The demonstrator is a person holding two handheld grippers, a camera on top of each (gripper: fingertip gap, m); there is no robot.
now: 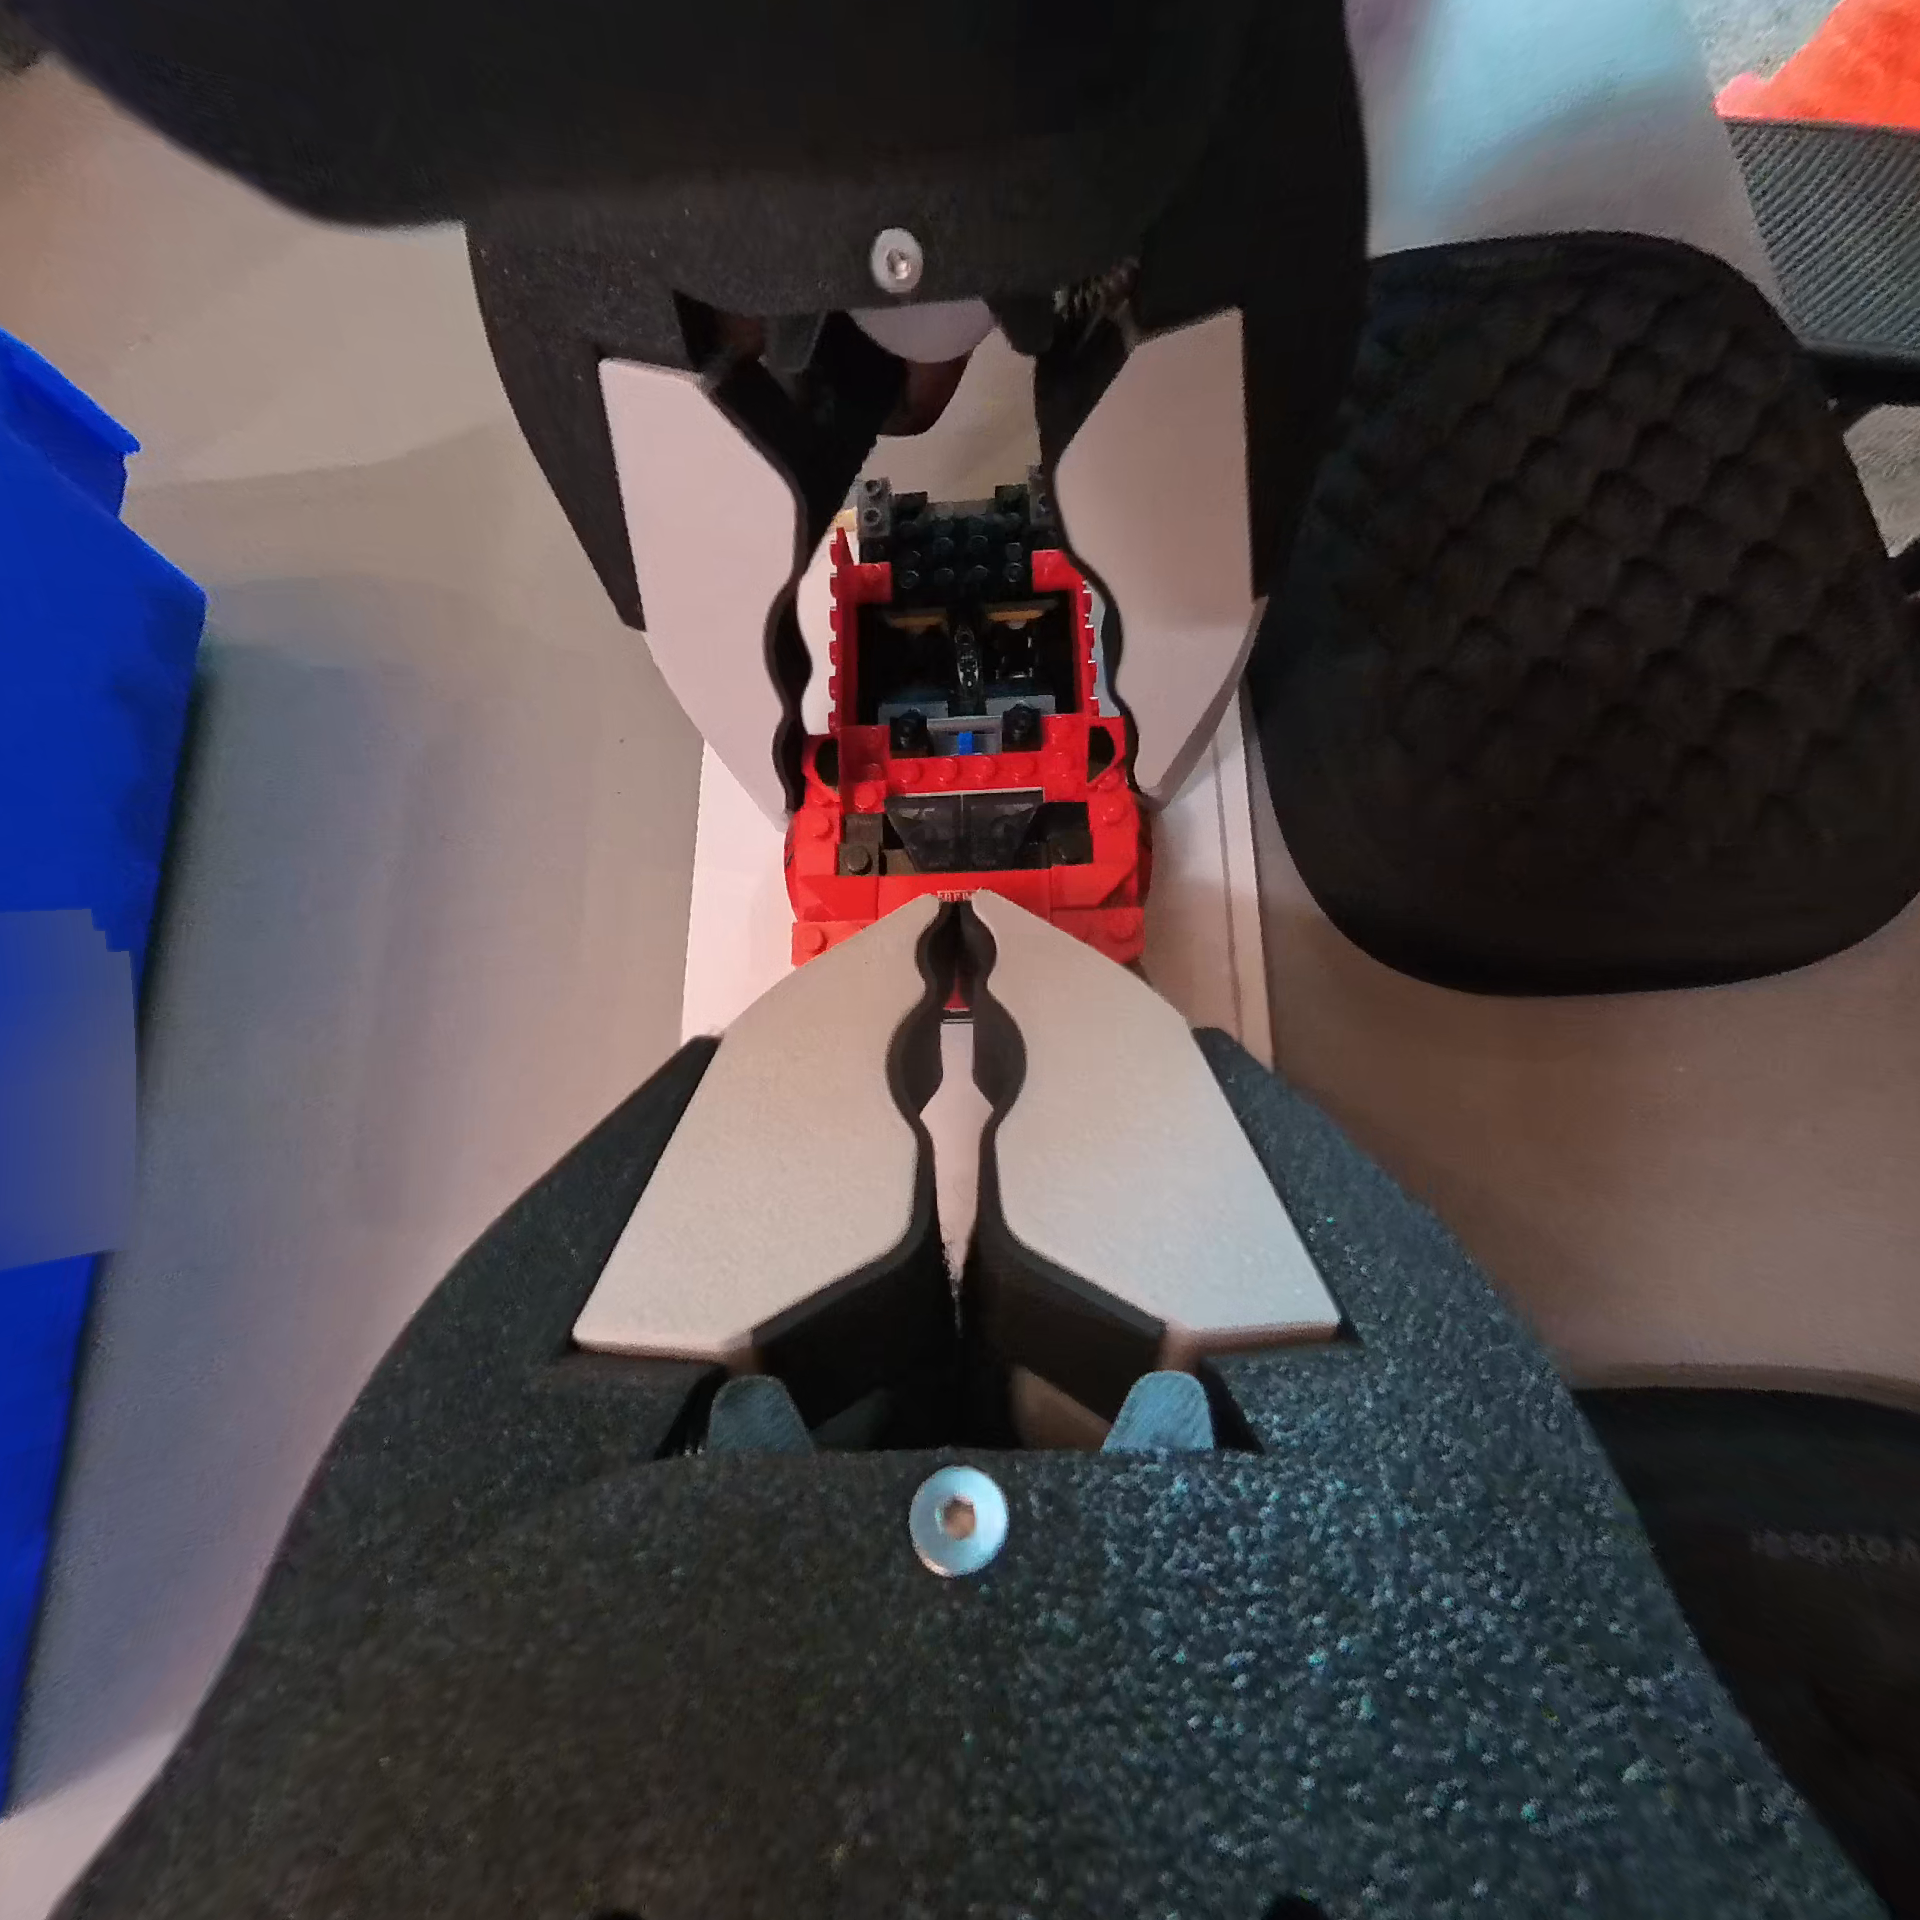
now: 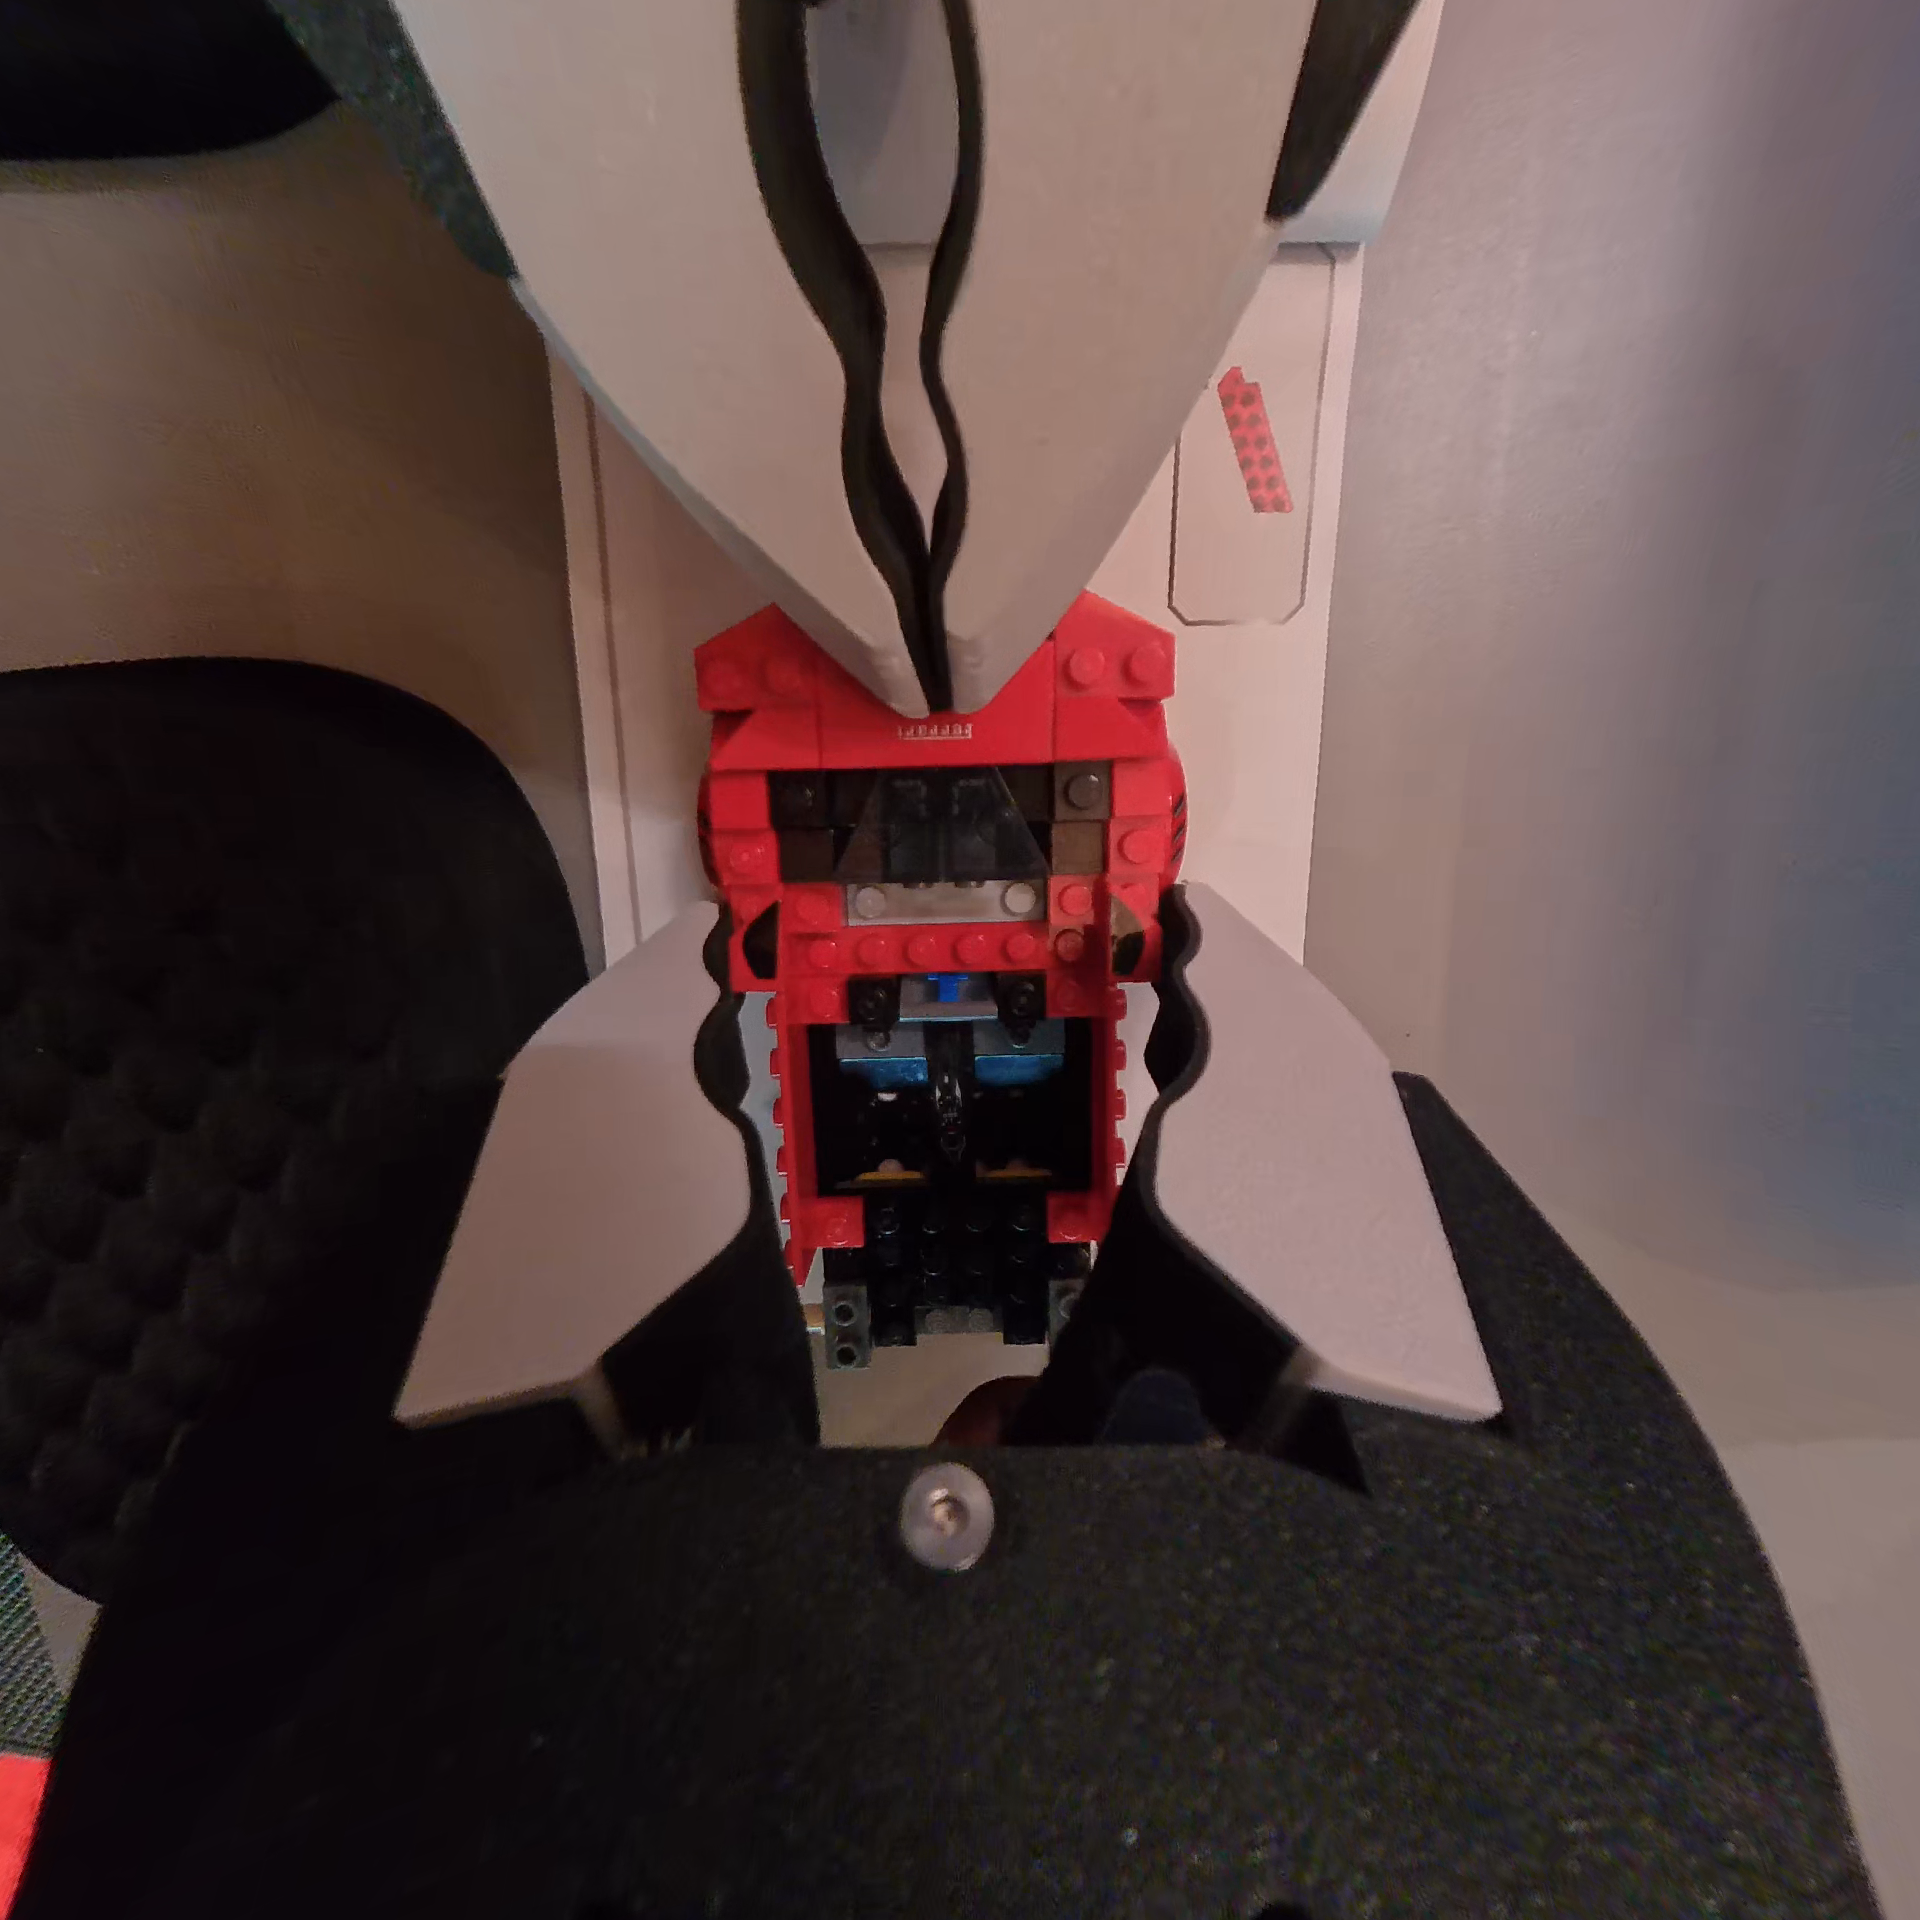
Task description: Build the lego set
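A red and black lego car (image 1: 961, 727) stands on a white sheet (image 1: 727, 935), its open cockpit facing up. My left gripper (image 1: 951, 912) is shut, with its tips resting on the car's red end; nothing shows between the fingers. My right gripper (image 2: 948, 920) reaches from the opposite end and clasps the car (image 2: 945, 935) by both sides at its wide part. In the right wrist view the left gripper (image 2: 930, 681) comes in from the top. In the left wrist view the right gripper (image 1: 961, 717) comes in from the top.
A black textured pad (image 1: 1558, 623) lies beside the sheet and also shows in the right wrist view (image 2: 260, 1039). A blue object (image 1: 73, 831) stands at the left. A long red plate (image 2: 1257, 442) shows on the white sheet (image 2: 1247, 727) inside an outlined box. A grey mesh box (image 1: 1849, 229) stands far right. Tip to tip, the grippers are about 4 cm apart. The long red plate (image 2: 1257, 442) is about equally far from each gripper, around 7 cm.
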